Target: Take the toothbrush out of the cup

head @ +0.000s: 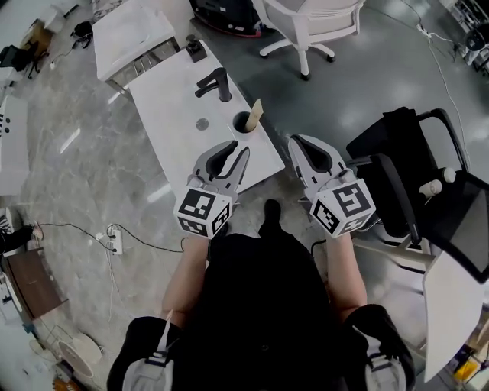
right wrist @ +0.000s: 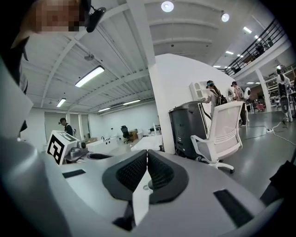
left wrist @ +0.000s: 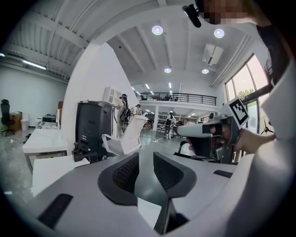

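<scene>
In the head view a dark cup (head: pixel 243 122) stands near the front edge of a white counter (head: pixel 176 114), with a beige toothbrush (head: pixel 256 113) leaning out of it. My left gripper (head: pixel 238 150) hovers just in front of the cup, over the counter's near corner. Its jaws stand apart with nothing between them, as the left gripper view (left wrist: pixel 145 159) shows. My right gripper (head: pixel 299 142) is held right of the counter, over the floor. In the right gripper view its pads (right wrist: pixel 147 155) meet at the tips and hold nothing. Neither gripper touches the toothbrush.
A black faucet (head: pixel 215 82) and a round drain (head: pixel 202 124) sit on the counter behind the cup. A white office chair (head: pixel 306 23) stands beyond, a black chair (head: pixel 405 176) close at the right. A power strip and cable (head: pixel 111 240) lie on the floor at the left.
</scene>
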The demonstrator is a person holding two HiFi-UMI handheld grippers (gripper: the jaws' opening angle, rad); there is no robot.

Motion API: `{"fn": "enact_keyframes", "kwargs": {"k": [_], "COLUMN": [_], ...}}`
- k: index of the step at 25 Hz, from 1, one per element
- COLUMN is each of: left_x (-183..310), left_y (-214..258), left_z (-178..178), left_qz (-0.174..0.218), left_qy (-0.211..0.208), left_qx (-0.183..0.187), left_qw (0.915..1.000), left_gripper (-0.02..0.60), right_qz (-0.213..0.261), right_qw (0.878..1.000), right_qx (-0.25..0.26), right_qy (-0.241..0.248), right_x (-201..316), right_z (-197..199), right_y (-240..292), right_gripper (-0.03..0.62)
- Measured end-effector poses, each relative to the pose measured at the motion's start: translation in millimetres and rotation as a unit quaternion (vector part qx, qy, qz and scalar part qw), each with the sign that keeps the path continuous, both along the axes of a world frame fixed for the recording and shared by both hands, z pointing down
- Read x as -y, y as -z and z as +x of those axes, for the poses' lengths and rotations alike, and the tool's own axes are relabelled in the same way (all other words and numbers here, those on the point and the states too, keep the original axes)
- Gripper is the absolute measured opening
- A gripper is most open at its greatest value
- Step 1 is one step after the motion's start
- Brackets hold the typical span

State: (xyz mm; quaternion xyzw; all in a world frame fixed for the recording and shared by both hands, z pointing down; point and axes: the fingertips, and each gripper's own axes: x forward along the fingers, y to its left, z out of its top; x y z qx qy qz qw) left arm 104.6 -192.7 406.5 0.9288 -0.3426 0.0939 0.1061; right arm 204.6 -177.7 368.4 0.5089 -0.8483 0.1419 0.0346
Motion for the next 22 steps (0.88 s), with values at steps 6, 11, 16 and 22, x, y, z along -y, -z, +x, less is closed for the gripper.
{"fn": "enact_keyframes", "kwargs": {"k": [6, 11, 16, 22], "left_x": [17.2, 34.2, 46.7, 61.5], "left_y": [-25.8, -44.2, -63.1, -88.4], "left_z": [25.5, 37.5, 39.9, 51.4], "left_qz": [-0.01, -0.011, -0.004, -0.021], "left_qy": [0.063, 0.123, 0.172, 0.189], "left_qx": [0.007, 0.017, 0.05, 0.068], "left_qw": [0.998, 0.9921, 0.9839, 0.9794], "left_gripper": [0.156, 0.178, 0.189, 0.192], "right_qz": [-0.015, -0.033, -0.052, -0.073], "right_qw": [0.999, 0.998, 0.996, 0.994], "right_qx": [-0.003, 0.002, 0.009, 0.009], "right_qy": [0.036, 0.058, 0.072, 0.083], "right_x": [7.3, 19.1, 27.3, 36.3], "right_z": [21.2, 33.5, 38.3, 42.3], "right_y": [-11.8, -28.0, -42.8, -53.7], "right_gripper": [0.032, 0.032, 0.032, 0.032]}}
